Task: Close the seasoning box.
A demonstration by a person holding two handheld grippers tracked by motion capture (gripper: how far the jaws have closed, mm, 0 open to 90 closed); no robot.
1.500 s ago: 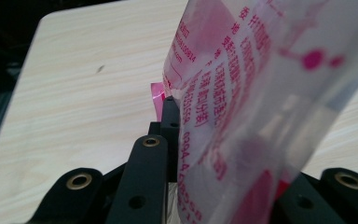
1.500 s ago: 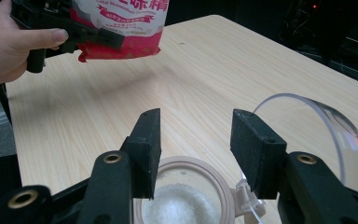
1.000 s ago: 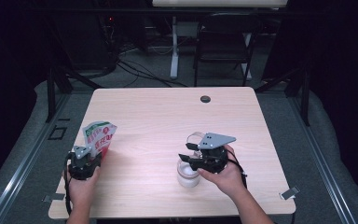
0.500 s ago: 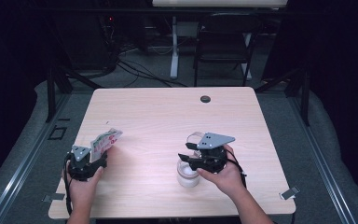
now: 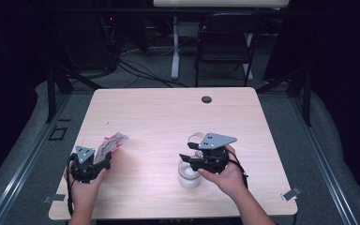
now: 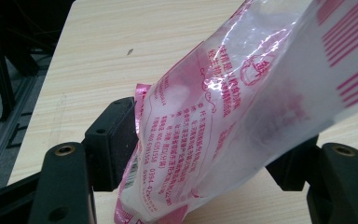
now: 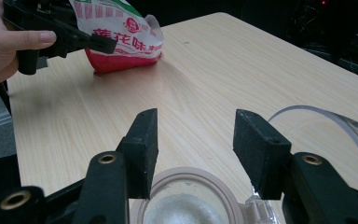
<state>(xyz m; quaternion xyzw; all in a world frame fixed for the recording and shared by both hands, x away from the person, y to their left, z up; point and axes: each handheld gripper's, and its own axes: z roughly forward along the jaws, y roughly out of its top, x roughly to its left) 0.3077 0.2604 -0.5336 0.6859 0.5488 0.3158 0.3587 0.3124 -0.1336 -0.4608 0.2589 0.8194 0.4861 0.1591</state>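
A pink-and-white printed plastic bag (image 5: 111, 144) lies tilted on the table (image 5: 168, 117) at the front left. My left gripper (image 5: 104, 157) is right behind it. Its jaws have just been opening, and the bag (image 6: 223, 116) sits loosely between the spread pads. At the front right stands a small clear jar (image 5: 189, 174) of white powder, with its clear lid (image 5: 196, 139) flipped back. My right gripper (image 5: 187, 159) hovers over the jar's mouth (image 7: 184, 203). Its jaws have just been opening, and nothing sits between the pads (image 7: 144, 144).
A black round grommet (image 5: 206, 99) sits near the table's far edge. A dark chair (image 5: 225, 42) and floor cables lie beyond the table. In the right gripper view, the bag (image 7: 126, 37) and the left gripper (image 7: 93, 42) are far off.
The left jaws opened and the bag, held upright a second ago, sank and tipped over to the right onto the table. The right gripper stayed over the jar.
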